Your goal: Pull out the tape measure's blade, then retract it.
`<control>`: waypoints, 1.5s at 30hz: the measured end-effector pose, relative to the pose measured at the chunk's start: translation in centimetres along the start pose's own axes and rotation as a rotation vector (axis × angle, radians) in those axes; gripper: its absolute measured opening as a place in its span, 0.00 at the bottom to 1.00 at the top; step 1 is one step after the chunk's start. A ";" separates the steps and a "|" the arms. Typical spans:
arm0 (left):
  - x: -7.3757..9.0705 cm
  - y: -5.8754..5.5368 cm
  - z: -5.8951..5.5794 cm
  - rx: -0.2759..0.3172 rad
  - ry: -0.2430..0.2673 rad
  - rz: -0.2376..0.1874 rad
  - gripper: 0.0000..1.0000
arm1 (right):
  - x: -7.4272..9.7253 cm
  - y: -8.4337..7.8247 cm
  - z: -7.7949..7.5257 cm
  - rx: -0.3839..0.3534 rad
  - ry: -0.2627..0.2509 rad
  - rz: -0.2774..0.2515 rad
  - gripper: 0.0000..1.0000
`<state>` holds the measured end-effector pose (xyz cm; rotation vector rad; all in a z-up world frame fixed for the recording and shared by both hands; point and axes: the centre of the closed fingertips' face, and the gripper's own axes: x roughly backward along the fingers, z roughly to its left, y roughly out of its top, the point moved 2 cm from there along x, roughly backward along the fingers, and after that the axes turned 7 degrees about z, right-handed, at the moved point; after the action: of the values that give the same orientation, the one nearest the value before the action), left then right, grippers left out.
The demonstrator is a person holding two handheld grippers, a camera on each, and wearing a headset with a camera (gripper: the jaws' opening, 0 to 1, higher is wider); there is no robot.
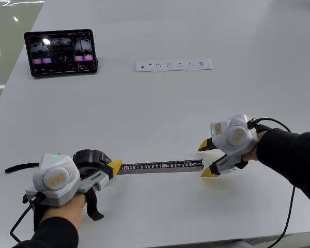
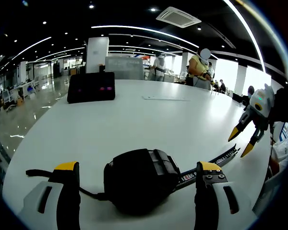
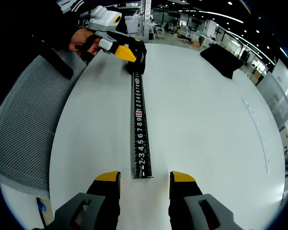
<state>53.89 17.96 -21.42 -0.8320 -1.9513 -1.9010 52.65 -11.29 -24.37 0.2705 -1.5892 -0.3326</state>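
Bench: white table (image 1: 160, 108).

Tape measure case (image 1: 93, 157): black, sits on the table at the near left edge. It lies between the two yellow-tipped jaws of the left gripper (image 2: 138, 166). In the left gripper view there is bare table on either side of the case, so the jaws straddle it, spread apart, and are not pressing it. A black strap (image 1: 20, 167) trails from the case across the table to the left.

Blade (image 1: 160, 166): pulled out, flat on the table, running from the case to the right. It is dark with pale numerals, which read clearly in the right gripper view.

Right gripper (image 1: 203, 161): at the free end of the blade, jaws parted. The blade tip (image 3: 142, 173) lies between the two fingertips with a gap on each side. It is released, with nothing in its grip.

Far side of the table: a tablet (image 1: 61, 51) propped up with its screen lit, and a white power strip (image 1: 173, 65) lying flat, well apart from the tape.

A grey mesh chair back (image 3: 24, 129) stands off the table edge.
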 end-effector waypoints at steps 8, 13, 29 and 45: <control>-0.2 -0.4 -0.1 -0.006 -0.005 0.024 0.99 | -0.3 0.0 0.4 0.002 0.026 0.009 0.26; -0.1 -0.5 -0.2 -0.006 -0.004 0.028 0.98 | -0.5 -0.4 0.5 0.003 0.031 0.023 0.22; -0.2 -0.4 -0.3 -0.019 -0.007 0.023 0.91 | -0.7 -0.4 0.5 0.004 0.027 0.043 0.12; -0.9 -0.5 -0.6 0.011 0.001 0.057 0.74 | -1.0 0.1 0.2 -0.043 0.041 0.177 0.11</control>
<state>54.19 17.24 -22.28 -0.8745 -1.9150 -1.8567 52.52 -10.82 -25.21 0.1014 -1.5517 -0.2227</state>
